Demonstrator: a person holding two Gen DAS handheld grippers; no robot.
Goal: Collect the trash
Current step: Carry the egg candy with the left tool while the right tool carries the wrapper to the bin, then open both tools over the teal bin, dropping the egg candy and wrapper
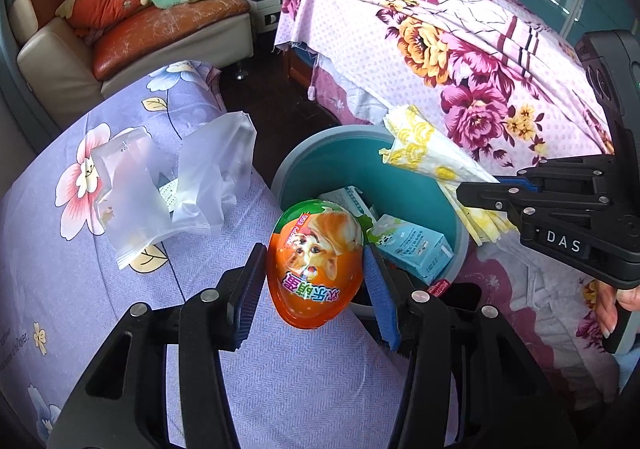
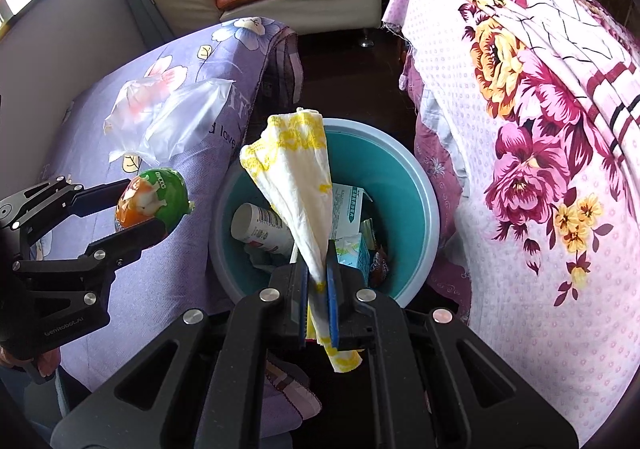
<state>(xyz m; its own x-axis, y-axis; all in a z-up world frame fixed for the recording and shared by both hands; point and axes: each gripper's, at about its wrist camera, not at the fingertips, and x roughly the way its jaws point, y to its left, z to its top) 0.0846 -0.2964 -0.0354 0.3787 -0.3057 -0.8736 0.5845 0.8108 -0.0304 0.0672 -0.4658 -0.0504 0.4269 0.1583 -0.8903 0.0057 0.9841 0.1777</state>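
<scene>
Both tongs are loaded and at the bin. Left tongs (image 1: 316,281) grip an orange toy egg (image 1: 316,269) between the pads, just short of the bin (image 1: 288,165) rim, over the purple bedspread (image 1: 72,277). Right tongs (image 2: 318,289) are clamped on a yellow-and-white wrapper (image 2: 296,177) hanging over the bin mouth. Neither piece dropped yet. Already inside, ahead of the right tongs: a bottle (image 2: 260,225), a couple of small cartons (image 2: 348,205). Left to collect, I'd judge: the clear plastic bags (image 1: 172,185) beyond the left tongs on the bed. Bin bottom is mostly hidden by the wrapper; other contents are too jumbled to name.
</scene>
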